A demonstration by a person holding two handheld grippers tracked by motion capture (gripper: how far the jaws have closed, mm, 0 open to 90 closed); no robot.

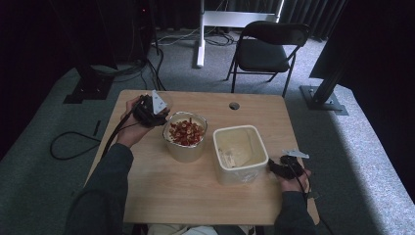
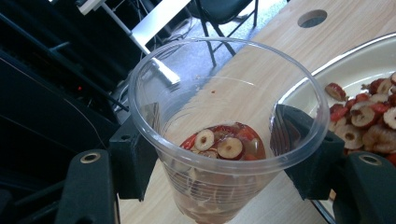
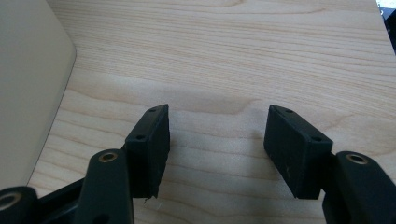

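My left gripper clamps a clear plastic cup of sliced red dates, held upright just beside the round bowl of dates on the table. My right gripper rests with jaws apart and nothing between them, just beside the square cream container.

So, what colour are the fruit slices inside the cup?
Red with pale centres, best in the left gripper view.

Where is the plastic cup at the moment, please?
The cup is clamped in the left gripper at the table's far left, beside the bowl of red fruit slices.
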